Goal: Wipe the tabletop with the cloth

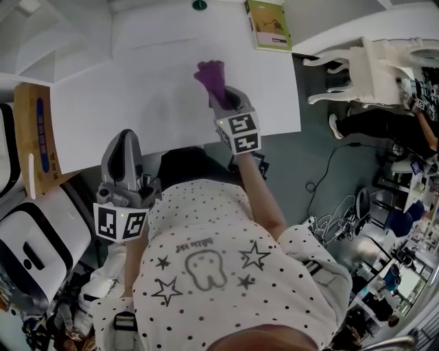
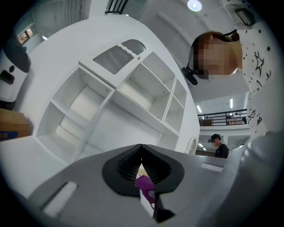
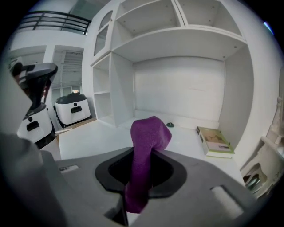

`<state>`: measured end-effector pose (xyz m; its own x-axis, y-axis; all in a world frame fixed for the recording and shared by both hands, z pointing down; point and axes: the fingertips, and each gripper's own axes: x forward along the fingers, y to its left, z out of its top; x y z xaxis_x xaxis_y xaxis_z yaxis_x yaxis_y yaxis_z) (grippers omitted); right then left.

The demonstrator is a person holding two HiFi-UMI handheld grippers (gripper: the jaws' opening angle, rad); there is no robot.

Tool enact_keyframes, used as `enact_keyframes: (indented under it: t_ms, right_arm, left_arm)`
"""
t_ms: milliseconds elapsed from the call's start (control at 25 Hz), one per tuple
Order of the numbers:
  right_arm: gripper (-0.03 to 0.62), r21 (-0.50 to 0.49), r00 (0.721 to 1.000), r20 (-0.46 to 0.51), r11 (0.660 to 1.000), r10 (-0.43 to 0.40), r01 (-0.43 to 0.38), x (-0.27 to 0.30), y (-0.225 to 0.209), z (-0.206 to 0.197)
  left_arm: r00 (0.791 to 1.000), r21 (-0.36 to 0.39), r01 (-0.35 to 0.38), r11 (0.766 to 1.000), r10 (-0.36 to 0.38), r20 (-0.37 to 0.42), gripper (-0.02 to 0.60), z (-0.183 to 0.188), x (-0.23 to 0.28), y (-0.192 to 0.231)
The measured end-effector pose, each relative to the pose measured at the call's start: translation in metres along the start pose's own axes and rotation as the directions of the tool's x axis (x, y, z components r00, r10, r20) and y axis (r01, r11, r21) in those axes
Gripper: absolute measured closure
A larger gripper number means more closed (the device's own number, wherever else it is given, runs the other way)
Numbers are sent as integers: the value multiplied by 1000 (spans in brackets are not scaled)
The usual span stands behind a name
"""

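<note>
A purple cloth [image 1: 211, 74] sticks up out of my right gripper [image 1: 219, 94], which is shut on it and holds it over the middle of the white tabletop [image 1: 137, 96]. In the right gripper view the cloth [image 3: 148, 135] rises between the jaws of the right gripper [image 3: 141, 172] and folds over at its top, with the tabletop [image 3: 88, 137] beyond. My left gripper [image 1: 123, 142] hangs off the table's near edge, left of the person's body, shut with nothing in it. In the left gripper view a bit of the cloth [image 2: 144, 183] shows through the slit below the left gripper [image 2: 141, 160].
A green book [image 1: 268, 24] lies at the table's far right corner, and a small dark green object [image 1: 199, 5] sits at the far edge. A cardboard box [image 1: 33, 137] and white machines [image 1: 34, 247] stand left. A white chair [image 1: 363, 68] and a person [image 1: 384, 123] are right.
</note>
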<state>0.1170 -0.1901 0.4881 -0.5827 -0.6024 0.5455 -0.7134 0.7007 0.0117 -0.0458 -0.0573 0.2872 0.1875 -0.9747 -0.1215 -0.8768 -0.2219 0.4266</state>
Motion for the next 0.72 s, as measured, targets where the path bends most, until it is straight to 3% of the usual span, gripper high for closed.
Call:
enact_keyframes:
  t_ms: [280,520,720]
  right_arm:
    - [522,63,996,-71,996,60,-56,82,2,14]
    - [522,15,980,-169,994,108,-107,150,7,3]
    - [522,9,961,-255,994,109,-111,165,3,-26]
  left_arm:
    - [997,-74,49,996,-53,-53,586,-16,3,-25]
    - [998,-75,-37,996,34,-46,586,-9,-10,-9]
    - [991,-63,-135,989,133,-26,586,-4,-19,12]
